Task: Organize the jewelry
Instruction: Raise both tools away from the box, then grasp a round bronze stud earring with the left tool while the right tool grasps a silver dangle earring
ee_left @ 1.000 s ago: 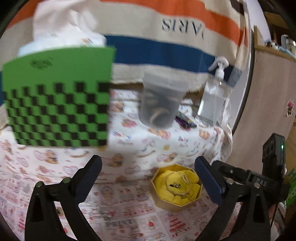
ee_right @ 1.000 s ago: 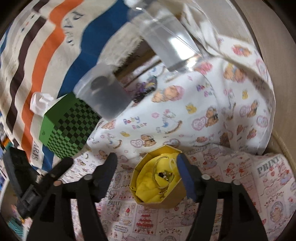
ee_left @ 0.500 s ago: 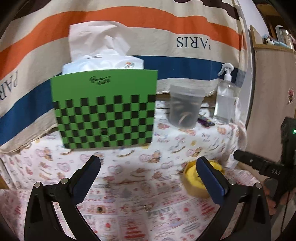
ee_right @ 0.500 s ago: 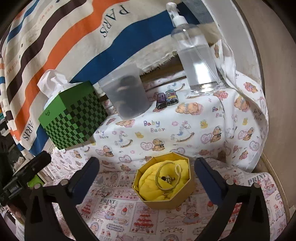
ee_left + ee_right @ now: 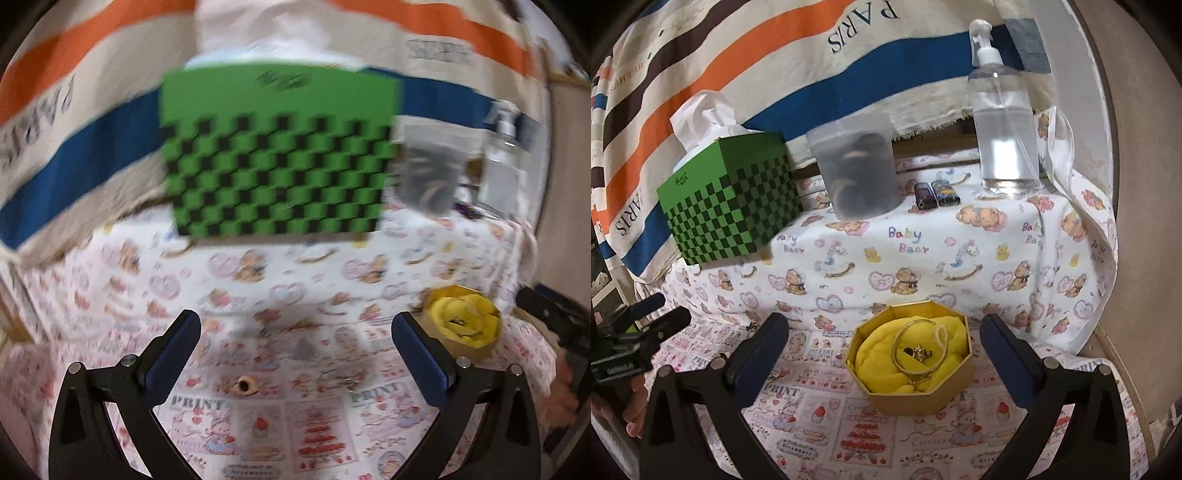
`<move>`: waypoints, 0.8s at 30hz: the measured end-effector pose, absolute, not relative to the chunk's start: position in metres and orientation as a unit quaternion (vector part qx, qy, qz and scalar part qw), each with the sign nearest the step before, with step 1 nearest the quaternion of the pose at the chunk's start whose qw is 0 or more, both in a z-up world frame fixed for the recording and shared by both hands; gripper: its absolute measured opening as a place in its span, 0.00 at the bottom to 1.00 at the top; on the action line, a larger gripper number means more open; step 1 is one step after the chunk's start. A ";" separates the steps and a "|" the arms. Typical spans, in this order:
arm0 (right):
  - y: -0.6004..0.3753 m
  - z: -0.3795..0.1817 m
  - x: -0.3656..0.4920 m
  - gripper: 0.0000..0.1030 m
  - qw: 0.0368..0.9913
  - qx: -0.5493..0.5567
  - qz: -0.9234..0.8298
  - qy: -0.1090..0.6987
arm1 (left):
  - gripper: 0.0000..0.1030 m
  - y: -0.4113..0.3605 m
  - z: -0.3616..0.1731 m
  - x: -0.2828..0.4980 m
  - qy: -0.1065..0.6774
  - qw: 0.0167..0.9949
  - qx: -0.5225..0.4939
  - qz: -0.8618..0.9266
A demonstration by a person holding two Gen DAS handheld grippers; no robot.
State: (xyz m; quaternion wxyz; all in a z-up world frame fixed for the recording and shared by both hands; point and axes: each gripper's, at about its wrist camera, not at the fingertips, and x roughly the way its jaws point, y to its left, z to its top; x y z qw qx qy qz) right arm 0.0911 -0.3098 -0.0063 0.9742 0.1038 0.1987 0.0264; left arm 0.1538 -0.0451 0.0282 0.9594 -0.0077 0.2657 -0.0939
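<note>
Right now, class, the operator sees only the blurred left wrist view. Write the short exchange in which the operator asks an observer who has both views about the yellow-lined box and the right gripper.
Operator: What lies in the box?
Observer: A gold bangle rests on the yellow cloth inside the box, with a small charm within its loop.
Operator: Is the right gripper holding anything?
Observer: No. The right gripper is open. Its jaws have just been opening, and nothing is between the pads. The box stands just ahead of them.
</note>
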 end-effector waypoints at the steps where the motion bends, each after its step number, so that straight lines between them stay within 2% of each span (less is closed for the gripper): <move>1: -0.310 -0.009 0.093 1.00 0.973 0.104 0.025 0.204 | 0.99 -0.037 0.026 0.159 0.276 0.957 -0.025 -0.088; 5: -0.307 -0.016 0.099 1.00 0.970 0.100 0.024 0.219 | 0.99 -0.015 0.014 0.173 0.313 0.944 -0.067 -0.076; 10: -0.301 -0.020 0.102 1.00 0.969 0.089 0.023 0.229 | 0.98 -0.006 -0.008 0.192 0.369 0.927 -0.062 -0.028; 12: -0.299 -0.022 0.104 1.00 0.969 0.081 0.023 0.233 | 0.93 -0.003 -0.020 0.200 0.398 0.915 -0.066 -0.016; 14: -0.300 -0.024 0.105 1.00 0.968 0.080 0.021 0.237 | 0.82 0.000 -0.031 0.207 0.430 0.900 -0.073 -0.011; 16: -0.301 -0.026 0.107 1.00 0.966 0.084 0.022 0.242 | 0.76 0.000 -0.039 0.209 0.443 0.894 -0.073 -0.006; 24: -0.299 -0.028 0.110 1.00 0.965 0.071 0.017 0.252 | 0.59 -0.006 -0.064 0.216 0.465 0.885 -0.037 -0.007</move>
